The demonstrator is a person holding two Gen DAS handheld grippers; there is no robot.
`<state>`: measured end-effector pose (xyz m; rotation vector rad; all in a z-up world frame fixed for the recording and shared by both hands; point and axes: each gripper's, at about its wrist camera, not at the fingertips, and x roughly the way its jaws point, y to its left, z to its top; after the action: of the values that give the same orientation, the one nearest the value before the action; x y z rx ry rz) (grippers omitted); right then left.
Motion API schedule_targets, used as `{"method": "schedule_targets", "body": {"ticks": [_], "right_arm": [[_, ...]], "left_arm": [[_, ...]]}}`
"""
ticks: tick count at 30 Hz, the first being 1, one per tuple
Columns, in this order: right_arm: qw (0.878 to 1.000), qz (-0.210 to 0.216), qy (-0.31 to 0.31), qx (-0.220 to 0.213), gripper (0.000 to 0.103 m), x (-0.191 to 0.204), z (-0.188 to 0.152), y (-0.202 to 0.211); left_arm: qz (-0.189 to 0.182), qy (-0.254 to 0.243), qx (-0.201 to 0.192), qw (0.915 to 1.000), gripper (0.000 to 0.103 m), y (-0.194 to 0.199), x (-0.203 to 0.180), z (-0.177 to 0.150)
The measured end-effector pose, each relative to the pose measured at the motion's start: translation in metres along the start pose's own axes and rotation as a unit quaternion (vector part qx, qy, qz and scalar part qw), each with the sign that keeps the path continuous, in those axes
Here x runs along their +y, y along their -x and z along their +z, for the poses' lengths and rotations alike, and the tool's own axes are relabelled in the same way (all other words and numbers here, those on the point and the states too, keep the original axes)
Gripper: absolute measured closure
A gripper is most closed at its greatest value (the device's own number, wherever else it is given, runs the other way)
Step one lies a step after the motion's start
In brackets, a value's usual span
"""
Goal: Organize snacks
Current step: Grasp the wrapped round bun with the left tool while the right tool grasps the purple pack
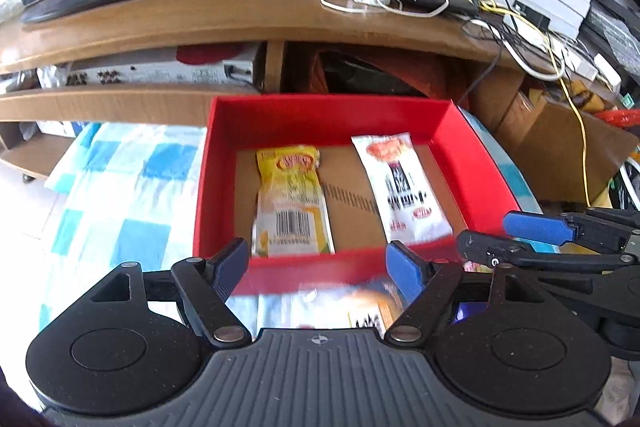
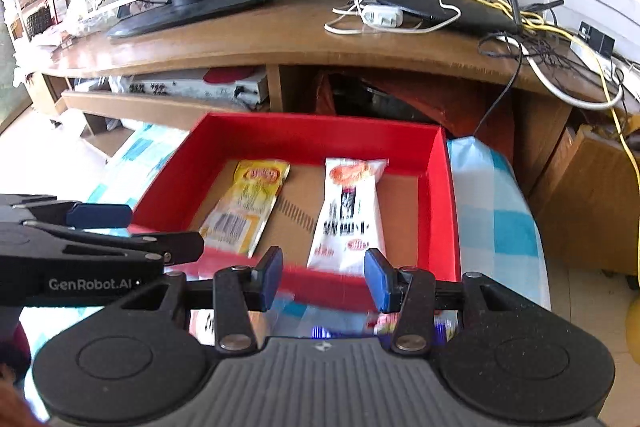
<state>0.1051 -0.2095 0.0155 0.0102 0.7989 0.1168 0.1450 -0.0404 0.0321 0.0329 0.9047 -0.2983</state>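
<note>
Left wrist view looks over my left gripper (image 1: 318, 267), jaws spread wide with nothing between them, poised just short of the near wall of the red box (image 1: 316, 115). Inside, 2 snacks lie flat on the brown cardboard floor: a yellow packet (image 1: 292, 203) toward the left and a white packet (image 1: 402, 191) toward the right, apart from each other and roughly parallel. My right gripper (image 2: 324, 277) sits just beside the left one, also released and empty, pointed at the same near wall, roughly in line with the white packet.

Below and between my fingers, on the blue checked cloth (image 1: 120, 195) in front of the box, there is a blur of more wrappers (image 1: 360, 307); I cannot tell how many or what kind.

My reading: 2 snacks are already stowed and I am between placements, with neither hand carrying anything. The next move calls for dropping 1 gripper down onto a loose wrapper on the cloth, closing on an edge of it, then lifting it over the near wall into the open strip between the 2 packets or beside them.
</note>
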Motion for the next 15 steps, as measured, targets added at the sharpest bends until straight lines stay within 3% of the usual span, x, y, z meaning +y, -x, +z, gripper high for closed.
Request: {"method": "schedule_targets", "body": {"ticks": [9,15], "right_arm": [[0.999,-0.011,-0.025,0.035,0.027,-0.020,-0.026,0.004],[0.998,-0.019,-0.040,0.043,0.027,-0.041,-0.031,0.005]], "left_arm": [[-0.028,0.001,0.060,0.9978,0.020,-0.026,-0.016,-0.015],[-0.019,0.000,0.091,0.9957,0.020,-0.049,-0.028,-0.022]]}}
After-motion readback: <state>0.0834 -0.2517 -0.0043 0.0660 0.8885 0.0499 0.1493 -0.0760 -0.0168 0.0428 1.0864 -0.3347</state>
